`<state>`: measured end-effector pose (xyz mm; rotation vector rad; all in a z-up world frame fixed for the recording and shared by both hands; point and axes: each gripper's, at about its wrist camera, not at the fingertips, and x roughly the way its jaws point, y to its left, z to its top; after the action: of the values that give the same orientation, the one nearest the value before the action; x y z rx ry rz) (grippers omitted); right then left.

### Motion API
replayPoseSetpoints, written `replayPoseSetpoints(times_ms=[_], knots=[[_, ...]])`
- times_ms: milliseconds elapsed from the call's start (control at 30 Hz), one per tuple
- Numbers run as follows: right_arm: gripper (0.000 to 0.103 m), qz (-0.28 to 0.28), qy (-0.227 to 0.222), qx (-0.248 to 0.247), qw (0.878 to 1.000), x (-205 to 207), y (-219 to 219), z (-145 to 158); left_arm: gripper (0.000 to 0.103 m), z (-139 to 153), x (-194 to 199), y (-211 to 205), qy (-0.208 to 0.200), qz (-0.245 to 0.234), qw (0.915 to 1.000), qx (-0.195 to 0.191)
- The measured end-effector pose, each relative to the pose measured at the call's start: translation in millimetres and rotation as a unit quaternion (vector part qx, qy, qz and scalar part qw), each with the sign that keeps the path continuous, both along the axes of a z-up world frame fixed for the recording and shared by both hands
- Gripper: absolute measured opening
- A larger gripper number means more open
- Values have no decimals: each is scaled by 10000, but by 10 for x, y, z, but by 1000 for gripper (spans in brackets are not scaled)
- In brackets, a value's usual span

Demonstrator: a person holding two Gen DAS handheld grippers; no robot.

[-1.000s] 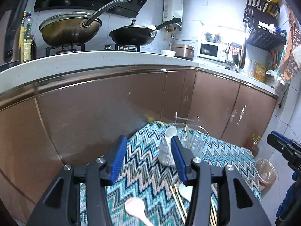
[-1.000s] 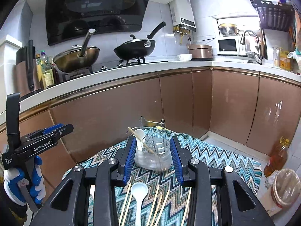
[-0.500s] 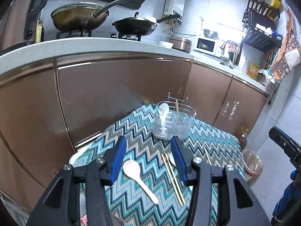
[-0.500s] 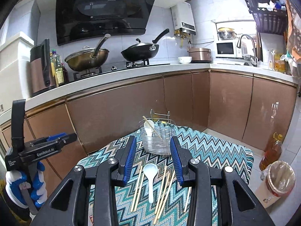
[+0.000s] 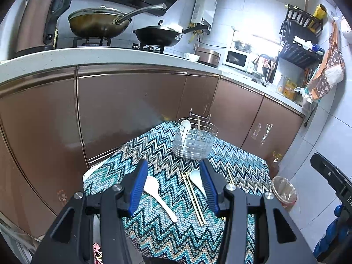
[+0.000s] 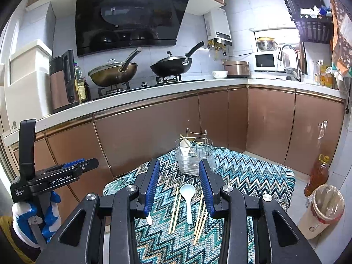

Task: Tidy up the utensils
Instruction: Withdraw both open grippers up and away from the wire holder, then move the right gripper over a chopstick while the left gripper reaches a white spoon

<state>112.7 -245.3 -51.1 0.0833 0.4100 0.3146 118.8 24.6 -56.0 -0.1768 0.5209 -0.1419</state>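
Kitchen scene, utensils half sorted on a small bench draped in a blue, teal and white zigzag-knit cloth [image 5: 237,165]. At the far end of the cloth, upright: a wire utensil caddy with a clear plastic liner [image 5: 193,140], already holding one white plastic soup spoon [image 5: 184,125] and a pale wooden chopstick [image 5: 198,123], both leaning against its rim. Loose on the cloth nearer the cameras: a second white plastic spoon [image 5: 157,194] to the left, lying diagonally with its bowl toward the caddy; a pair of pale wooden chopsticks [image 5: 193,198] side by side in the middle; a third white spoon [image 6: 187,199] just right of that pair, bowl toward the caddy; further chopsticks [image 6: 201,215] in a loose bundle beside it. Left gripper [image 5: 173,184] with black arms and blue pads, poised above the near half of the cloth, jaws released and nothing between them. Right gripper [image 6: 178,183] of the same build, likewise above the cloth, jaws parted and empty, framing the third spoon below without touching it. In the right wrist view, the left gripper seen from the side at the frame's left edge, held in a blue-and-white gloved hand [image 6: 36,217]. Behind: copper-brown cabinet doors [image 6: 154,132], a white countertop, a lidded bronze wok [image 6: 112,74] and a black wok [image 6: 171,65] on the hob. On the floor to the right, a lined waste bin [image 6: 323,211] and a bottle of amber oil [image 6: 316,173].
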Motion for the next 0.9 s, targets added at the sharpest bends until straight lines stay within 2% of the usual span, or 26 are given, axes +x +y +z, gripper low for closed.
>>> replayPoseSetpoints(times_ms=[400,667,900], knots=[[37,-5,70,53,10000,-61,-19,-32,47,-27,-28,-20,60,-42,10000,32],[36,55,352,73,9993,113,-17,-197,46,-225,166,-28,453,-299,9984,-162],[32,25,686,103,9976,339,-73,-430,46,-522,425,-83,880,-456,9947,-289]])
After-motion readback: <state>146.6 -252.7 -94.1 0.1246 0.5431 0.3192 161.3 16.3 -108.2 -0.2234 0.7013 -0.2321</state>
